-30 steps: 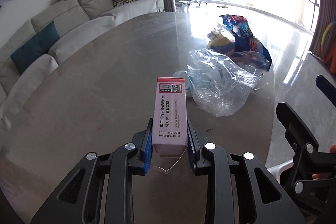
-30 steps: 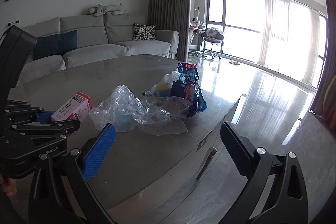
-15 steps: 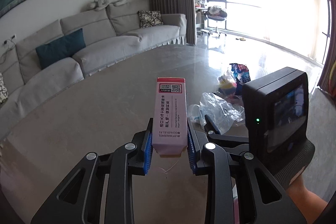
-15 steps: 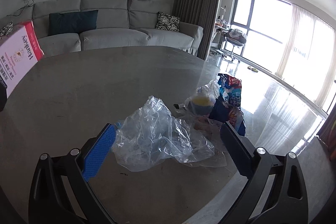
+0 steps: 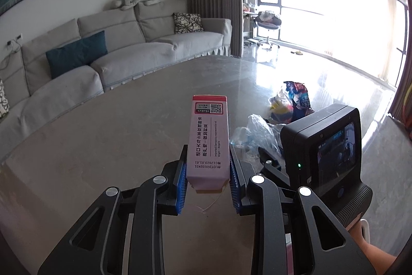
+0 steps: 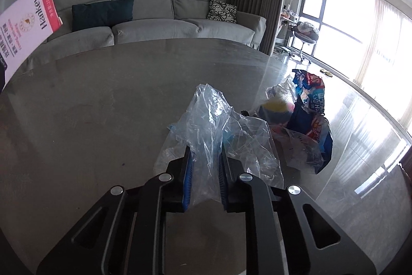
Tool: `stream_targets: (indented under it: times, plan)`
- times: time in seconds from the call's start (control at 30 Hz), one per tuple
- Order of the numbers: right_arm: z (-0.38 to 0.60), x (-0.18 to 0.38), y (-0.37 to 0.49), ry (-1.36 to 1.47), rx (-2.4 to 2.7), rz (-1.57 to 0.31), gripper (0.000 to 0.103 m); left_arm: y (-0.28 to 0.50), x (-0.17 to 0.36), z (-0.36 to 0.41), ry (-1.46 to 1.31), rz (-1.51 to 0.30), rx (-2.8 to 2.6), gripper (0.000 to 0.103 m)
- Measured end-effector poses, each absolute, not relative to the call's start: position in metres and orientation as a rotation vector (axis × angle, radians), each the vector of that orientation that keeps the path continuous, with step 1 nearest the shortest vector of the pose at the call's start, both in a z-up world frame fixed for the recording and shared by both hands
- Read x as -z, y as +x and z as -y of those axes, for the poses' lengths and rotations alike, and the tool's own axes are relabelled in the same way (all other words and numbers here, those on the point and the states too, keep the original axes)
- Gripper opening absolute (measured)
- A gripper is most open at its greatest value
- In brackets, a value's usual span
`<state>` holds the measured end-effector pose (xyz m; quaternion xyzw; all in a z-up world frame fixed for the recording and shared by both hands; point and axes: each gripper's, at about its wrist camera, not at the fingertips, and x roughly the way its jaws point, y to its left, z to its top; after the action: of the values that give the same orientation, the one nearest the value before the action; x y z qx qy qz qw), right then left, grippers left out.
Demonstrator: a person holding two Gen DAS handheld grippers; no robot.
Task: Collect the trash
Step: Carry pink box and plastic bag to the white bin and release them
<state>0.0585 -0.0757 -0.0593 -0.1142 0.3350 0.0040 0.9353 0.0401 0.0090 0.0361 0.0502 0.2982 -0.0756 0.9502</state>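
My left gripper is shut on a pink and white carton, held above the grey table; the same carton shows at the far left of the right wrist view. My right gripper has just shut on a crumpled clear plastic bag that lies on the table. The bag bunches up between the blue pads. In the left wrist view the clear bag sits right of the carton, partly behind the right gripper's camera.
A pile of colourful wrappers with a yellow-topped cup lies just right of the clear bag, near the table's right edge. A grey sofa runs behind the table. A bright window and a chair stand at the back right.
The right gripper moved in over the table to the clear bag and shut on it. The left gripper rose with the carton early on, then held still.
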Motion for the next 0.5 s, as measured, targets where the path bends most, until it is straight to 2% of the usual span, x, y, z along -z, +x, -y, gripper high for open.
stream_targets:
  times: [0.5]
  plan:
    - [0.116, -0.032, -0.058, -0.173, 0.043, -0.575, 0.016, -0.016, -0.045, 0.017, 0.074, -0.609, 0.207, 0.029]
